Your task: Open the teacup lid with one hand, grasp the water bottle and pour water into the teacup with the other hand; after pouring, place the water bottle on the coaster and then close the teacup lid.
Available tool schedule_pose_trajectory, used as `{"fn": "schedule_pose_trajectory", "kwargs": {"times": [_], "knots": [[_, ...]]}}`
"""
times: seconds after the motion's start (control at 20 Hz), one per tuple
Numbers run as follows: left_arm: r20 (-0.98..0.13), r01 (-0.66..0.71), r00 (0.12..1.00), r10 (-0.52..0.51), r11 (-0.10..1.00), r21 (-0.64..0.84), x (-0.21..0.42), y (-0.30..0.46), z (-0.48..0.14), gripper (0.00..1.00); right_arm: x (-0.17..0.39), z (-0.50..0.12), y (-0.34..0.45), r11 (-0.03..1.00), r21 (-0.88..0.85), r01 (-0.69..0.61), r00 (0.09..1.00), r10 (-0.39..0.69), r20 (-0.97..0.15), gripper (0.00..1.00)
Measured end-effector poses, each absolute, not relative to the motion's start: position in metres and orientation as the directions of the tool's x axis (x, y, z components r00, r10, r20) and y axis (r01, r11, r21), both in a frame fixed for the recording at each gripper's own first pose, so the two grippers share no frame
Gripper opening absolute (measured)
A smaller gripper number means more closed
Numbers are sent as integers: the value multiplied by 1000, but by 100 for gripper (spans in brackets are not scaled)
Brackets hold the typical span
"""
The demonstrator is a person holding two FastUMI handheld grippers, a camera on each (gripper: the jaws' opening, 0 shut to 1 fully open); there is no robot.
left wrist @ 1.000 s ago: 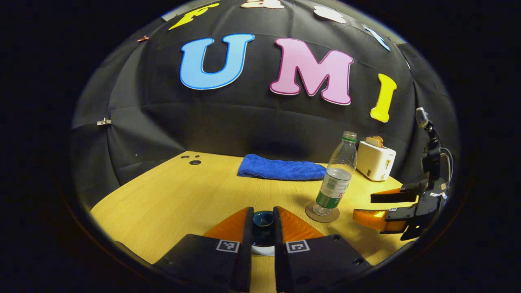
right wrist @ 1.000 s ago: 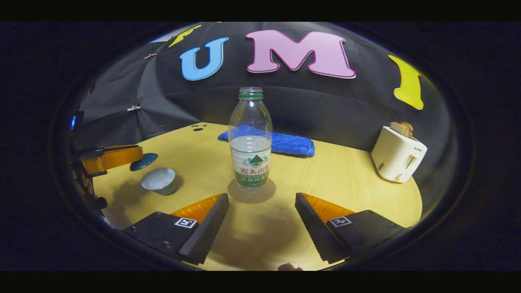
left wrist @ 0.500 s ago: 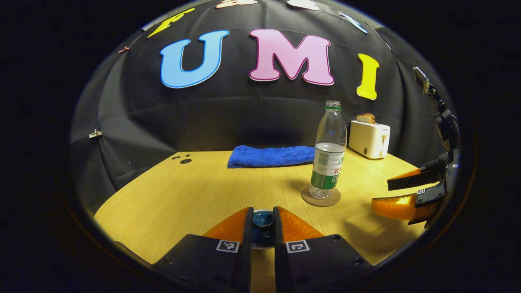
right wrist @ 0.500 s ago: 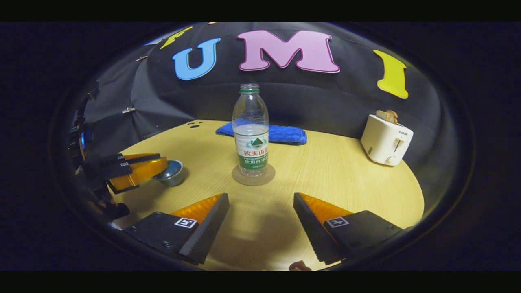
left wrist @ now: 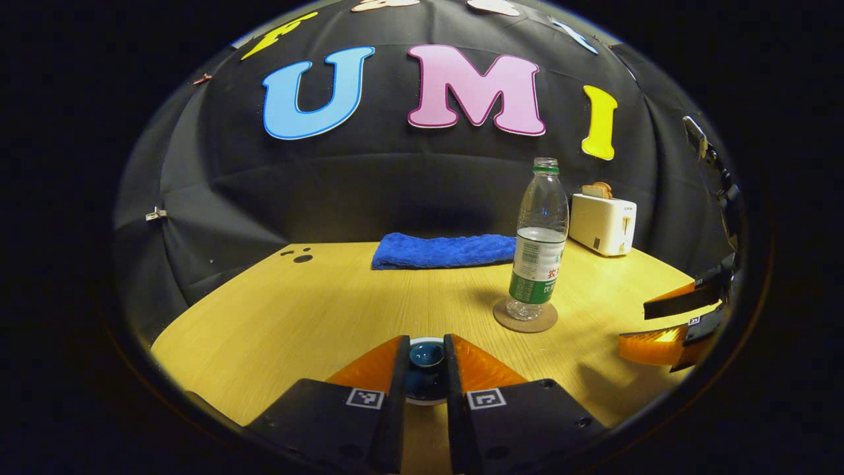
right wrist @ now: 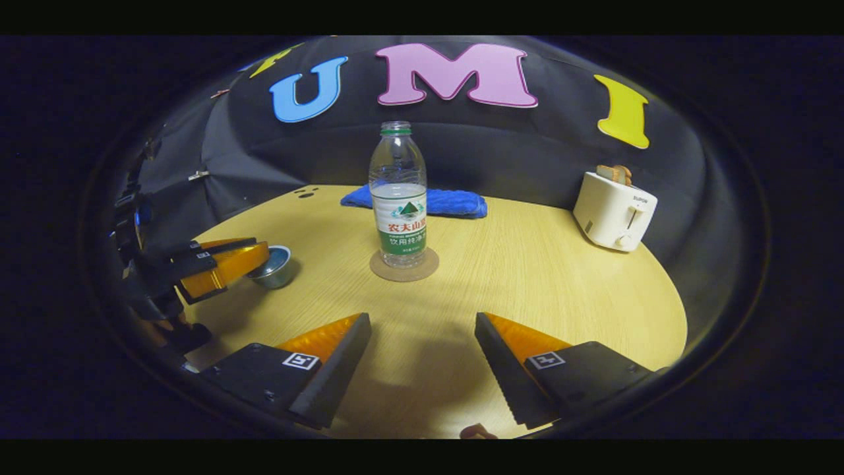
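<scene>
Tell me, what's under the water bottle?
The water bottle stands upright on a round brown coaster, which lies flat on the wooden table. The bottle's base covers the middle of the coaster, so that part cannot be seen.

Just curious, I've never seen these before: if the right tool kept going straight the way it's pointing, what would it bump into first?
Probably the water bottle on its coaster, roughly centred ahead of the open right tool; depth is uncertain.

Dark booth with a round pale wooden table (right wrist: 541, 277)

Black cloth wall (left wrist: 369, 178) hangs creased behind the table. A folded blue towel (left wrist: 443, 251) lies at the far edge, and a white toaster (right wrist: 614, 210) holding bread stands towards the right.
</scene>
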State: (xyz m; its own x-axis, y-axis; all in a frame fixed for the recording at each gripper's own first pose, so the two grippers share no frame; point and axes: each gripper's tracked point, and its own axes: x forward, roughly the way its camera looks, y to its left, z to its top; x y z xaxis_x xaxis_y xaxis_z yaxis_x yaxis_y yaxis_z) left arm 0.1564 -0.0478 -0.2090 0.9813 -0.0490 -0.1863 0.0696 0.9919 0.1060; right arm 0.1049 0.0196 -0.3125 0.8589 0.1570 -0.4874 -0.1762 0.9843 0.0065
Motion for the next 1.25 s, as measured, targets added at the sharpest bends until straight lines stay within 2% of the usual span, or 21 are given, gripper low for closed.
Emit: {"fn": "schedule_pose_trajectory", "kwargs": {"times": [0.05,0.1,0.15,0.25,0.35,0.4,0.55,0.85,0.9,0.95,1.25], "knots": [[-187,65,981,-44,992,107,155,-47,-210,32,105,-311,20,985,7,-174,860,156,-485,99],[-183,60,982,-39,992,111,154,-47,-209,39,106,-311,20,984,4,-176,861,156,-483,96],[-179,60,983,-39,992,111,154,-47,-208,41,105,-310,20,984,-2,-177,862,155,-482,96],[-170,53,985,-34,992,111,151,-45,-202,59,105,-303,21,983,-13,-181,867,153,-475,96],[-150,37,988,-20,993,113,146,-40,-191,82,104,-292,20,983,-15,-181,868,153,-472,96],[-144,37,989,-20,993,112,143,-38,-184,85,104,-284,19,984,-14,-177,873,150,-464,99],[-127,27,992,-11,992,125,131,-30,-155,96,105,-252,16,987,-16,-158,893,137,-429,96],[-54,-5,998,13,990,141,96,-19,-77,97,100,-166,12,992,-31,-121,939,105,-326,98],[-44,-4,999,10,991,134,91,-19,-63,100,97,-152,10,993,-42,-110,948,92,-305,98],[-39,2,999,2,992,123,85,-19,-50,97,95,-140,8,994,-52,-97,955,78,-286,98],[20,22,1000,-24,996,81,51,-13,22,97,66,-77,20,999,-1,-46,981,45,-191,98]]}}
